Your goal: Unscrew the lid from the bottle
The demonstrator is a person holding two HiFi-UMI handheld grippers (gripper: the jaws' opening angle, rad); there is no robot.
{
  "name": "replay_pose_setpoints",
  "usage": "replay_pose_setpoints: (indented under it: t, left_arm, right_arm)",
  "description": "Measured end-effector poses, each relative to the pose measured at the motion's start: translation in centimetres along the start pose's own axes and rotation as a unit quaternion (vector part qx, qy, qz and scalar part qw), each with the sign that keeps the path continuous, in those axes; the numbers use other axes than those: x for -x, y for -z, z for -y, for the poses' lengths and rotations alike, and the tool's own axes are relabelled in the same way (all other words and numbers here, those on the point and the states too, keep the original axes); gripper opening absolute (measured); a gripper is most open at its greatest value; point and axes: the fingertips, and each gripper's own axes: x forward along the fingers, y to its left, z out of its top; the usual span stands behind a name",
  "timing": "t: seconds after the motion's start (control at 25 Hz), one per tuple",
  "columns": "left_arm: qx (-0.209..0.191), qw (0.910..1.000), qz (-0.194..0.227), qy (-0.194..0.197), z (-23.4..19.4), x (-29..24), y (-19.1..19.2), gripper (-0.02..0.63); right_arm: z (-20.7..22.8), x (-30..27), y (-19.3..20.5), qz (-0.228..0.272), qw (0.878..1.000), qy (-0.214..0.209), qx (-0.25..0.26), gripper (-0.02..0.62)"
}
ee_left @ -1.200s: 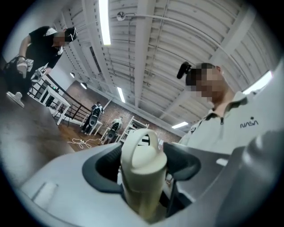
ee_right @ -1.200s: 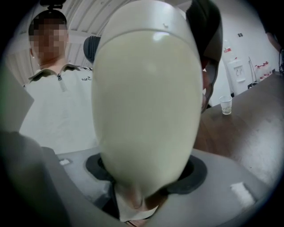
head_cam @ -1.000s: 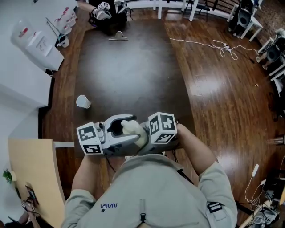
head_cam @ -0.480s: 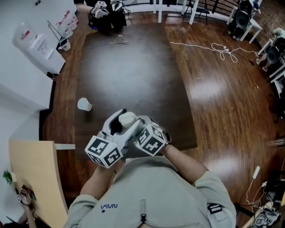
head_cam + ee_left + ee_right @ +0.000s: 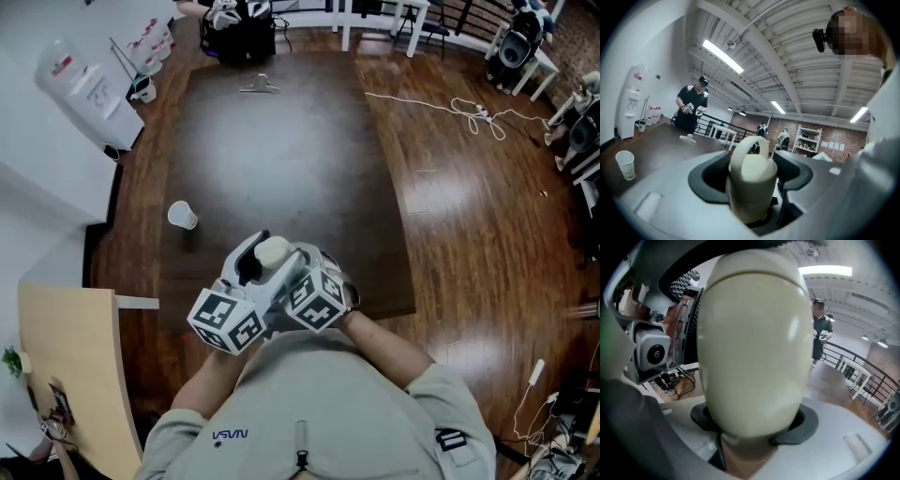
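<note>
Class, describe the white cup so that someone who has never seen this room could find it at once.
Start at the big dark tabletop in front of the person. Near its left edge stands a small white cup, upright and alone. Its nearest neighbour on the table, a clip, lies flat at the far end.

You're in a loft-style lab or data-collection studio, not a home. You stand at a big dark table (image 5: 272,159) on a wooden floor (image 5: 469,216), with a loose white cable (image 5: 459,105) lying far right. A water dispenser (image 5: 80,89) stands far left. The ceiling is exposed beams with tube lights (image 5: 723,56). Far off there's a brick wall (image 5: 834,136), open shelving (image 5: 806,140) and a metal railing (image 5: 717,129). Another person (image 5: 691,108) at the table's far end handles gear too.
</note>
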Motion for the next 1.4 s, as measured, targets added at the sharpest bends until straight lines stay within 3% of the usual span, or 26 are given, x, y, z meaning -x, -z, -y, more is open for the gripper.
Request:
replay_pose_setpoints:
  t: [0.16,0.24,0.32,0.4,0.6,0.72,0.84,0.96,1.08,1.32,1.4]
  left_arm:
    - [0.005,0.9979,-0.007,0.064,1.2,0.0,-0.2,0.302]
    - [-0.001,0.9927,0.0,0.121,2.7,0.5,-1.1,0.32]
    - [-0.005,0.9832,0.013,0.182,4.1,1.5,-2.3,0.336]
    - [-0.014,0.9717,0.018,0.235,5.4,2.7,-3.0,0.336]
    - [-0.027,0.9369,0.018,0.348,7.9,4.9,-4.8,0.336]
    - [-0.03,0.9149,0.008,0.403,9.0,5.8,-5.2,0.336]
    - [-0.049,0.9002,-0.013,0.433,10.0,6.1,-5.0,0.336]
    - [-0.067,0.8898,-0.029,0.451,10.7,6.1,-4.9,0.334]
    - [-0.057,0.8869,-0.026,0.458,10.7,6.3,-4.8,0.286]
    - [-0.058,0.8934,-0.023,0.445,10.6,5.8,-4.8,0.285]
    - [-0.059,0.8987,-0.019,0.434,10.3,5.6,-4.8,0.285]
  right_arm:
    - [-0.9,0.6,-0.2,0.009,0.999,-0.048,0.002,0.299]
    - [-1.9,1.5,-0.8,0.026,0.995,-0.1,0.009,0.299]
    - [-3.3,3.1,-1.6,0.053,0.983,-0.174,0.022,0.299]
    - [-4.9,5.1,-2.2,0.076,0.962,-0.256,0.048,0.299]
    - [-8.7,10.0,-2.7,0.085,0.895,-0.429,0.093,0.299]
    - [-10.2,11.9,-2.6,0.075,0.86,-0.494,0.106,0.299]
    - [-11.0,12.9,-2.7,0.069,0.841,-0.524,0.115,0.299]
    - [-11.4,13.2,-3.0,0.067,0.835,-0.532,0.119,0.299]
    - [-11.5,13.0,-3.2,0.067,0.836,-0.532,0.119,0.299]
    - [-10.9,12.6,-2.9,0.059,0.845,-0.517,0.123,0.299]
    - [-10.5,12.2,-3.0,0.061,0.853,-0.503,0.123,0.299]
